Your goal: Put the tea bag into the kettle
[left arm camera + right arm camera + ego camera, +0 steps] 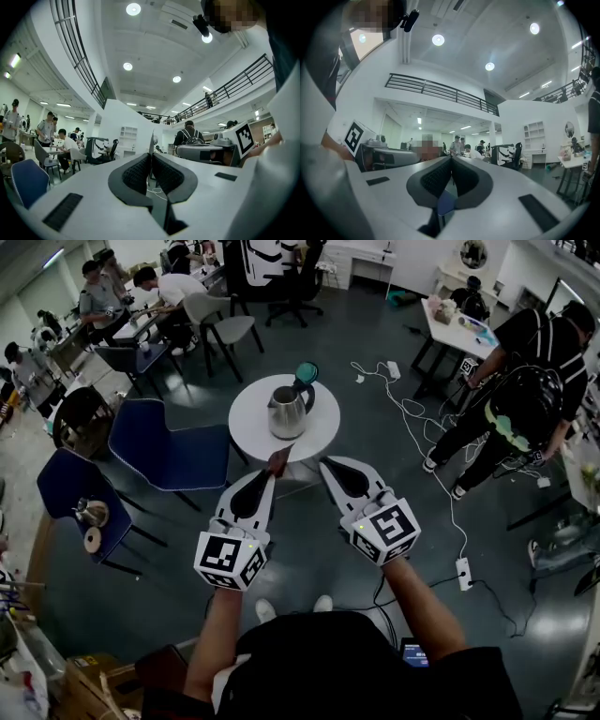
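A steel kettle (287,412) stands on a small round white table (246,424), its teal-and-black lid (306,376) tipped open at the back. My left gripper (273,474) hovers in front of the table's near edge, shut on a thin brownish tea bag (278,460) that sticks out past its tips toward the table. In the left gripper view the tea bag (151,142) shows as a flat sliver standing up between the closed pads of the left gripper (151,157). My right gripper (325,465) is beside it, shut and holding nothing I can see; the right gripper (451,159) points level across the room.
Two blue chairs (173,451) stand left of the table. White cables (412,413) and a power strip (462,573) lie on the floor to the right. A person with a backpack (525,390) stands at right; seated people and desks fill the far left.
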`<state>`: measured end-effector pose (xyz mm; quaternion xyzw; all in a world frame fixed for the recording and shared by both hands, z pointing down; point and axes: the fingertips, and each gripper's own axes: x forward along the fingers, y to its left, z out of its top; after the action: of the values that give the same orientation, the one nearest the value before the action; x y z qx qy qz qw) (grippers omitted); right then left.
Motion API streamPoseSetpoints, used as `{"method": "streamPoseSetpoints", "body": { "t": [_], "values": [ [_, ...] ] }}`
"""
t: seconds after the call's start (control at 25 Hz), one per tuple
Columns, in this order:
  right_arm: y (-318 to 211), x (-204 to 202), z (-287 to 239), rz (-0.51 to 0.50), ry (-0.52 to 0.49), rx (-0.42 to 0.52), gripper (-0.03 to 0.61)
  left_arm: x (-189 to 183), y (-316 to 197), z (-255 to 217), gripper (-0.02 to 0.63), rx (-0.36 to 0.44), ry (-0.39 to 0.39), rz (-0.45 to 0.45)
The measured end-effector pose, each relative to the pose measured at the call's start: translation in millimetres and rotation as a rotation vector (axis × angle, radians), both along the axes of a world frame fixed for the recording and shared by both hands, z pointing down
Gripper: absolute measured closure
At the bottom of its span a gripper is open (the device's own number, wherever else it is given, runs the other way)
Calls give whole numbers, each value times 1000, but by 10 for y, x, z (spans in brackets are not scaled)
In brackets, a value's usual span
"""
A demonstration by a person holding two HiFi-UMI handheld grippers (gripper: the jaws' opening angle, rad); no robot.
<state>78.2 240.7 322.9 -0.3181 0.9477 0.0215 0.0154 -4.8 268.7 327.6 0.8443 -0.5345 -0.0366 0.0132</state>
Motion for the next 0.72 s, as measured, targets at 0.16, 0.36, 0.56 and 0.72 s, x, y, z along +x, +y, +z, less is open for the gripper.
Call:
{"method": "streamPoseSetpoints", "body": {
  "t": [0.16, 0.36, 0.56, 0.72],
  "values": [
    [-17, 133, 28, -9, -16, -19, 560, 102, 2, 16, 577, -8, 12, -19],
    [2, 285, 92, -28, -8, -26, 560, 272, 23, -37, 577, 2, 13, -40],
    [9, 422, 171, -57, -14, -32, 560, 410, 52, 2, 577, -2, 13, -66],
    [31, 519, 212, -78, -13, -37, 560, 547, 124, -19, 577, 8, 2, -80]
  ]
}}
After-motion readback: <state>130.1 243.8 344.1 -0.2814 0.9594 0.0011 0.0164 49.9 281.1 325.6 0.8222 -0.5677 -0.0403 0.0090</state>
